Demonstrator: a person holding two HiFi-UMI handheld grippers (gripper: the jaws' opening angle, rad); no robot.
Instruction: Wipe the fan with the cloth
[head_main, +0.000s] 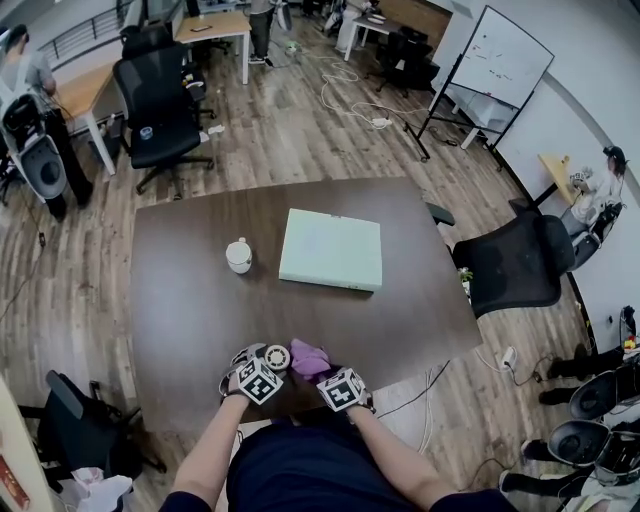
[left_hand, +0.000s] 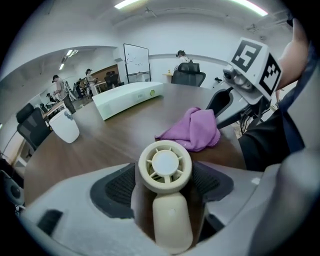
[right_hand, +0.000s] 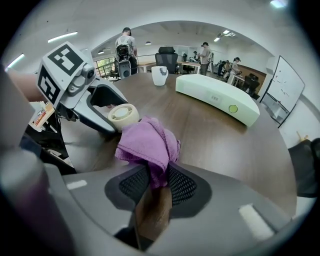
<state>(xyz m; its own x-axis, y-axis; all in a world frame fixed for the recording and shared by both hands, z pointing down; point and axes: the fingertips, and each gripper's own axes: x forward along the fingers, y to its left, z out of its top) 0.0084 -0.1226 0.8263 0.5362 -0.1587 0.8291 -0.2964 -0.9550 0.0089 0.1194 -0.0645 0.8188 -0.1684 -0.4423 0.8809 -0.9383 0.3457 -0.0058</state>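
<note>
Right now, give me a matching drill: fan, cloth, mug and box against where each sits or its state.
Things:
1. fan
2. cloth
3. mug
4. box

Places or states:
A. upright on the table, left of the box in the head view
B. pinched by the right gripper, jaws shut on it
C. pale green, lying flat mid-table
D. inside the left gripper, jaws open around it

Pairs: 1-D, 2-B, 3-A, 4-C

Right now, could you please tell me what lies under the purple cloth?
Only the brown table shows beneath the purple cloth; its folds hide whatever they cover.
</note>
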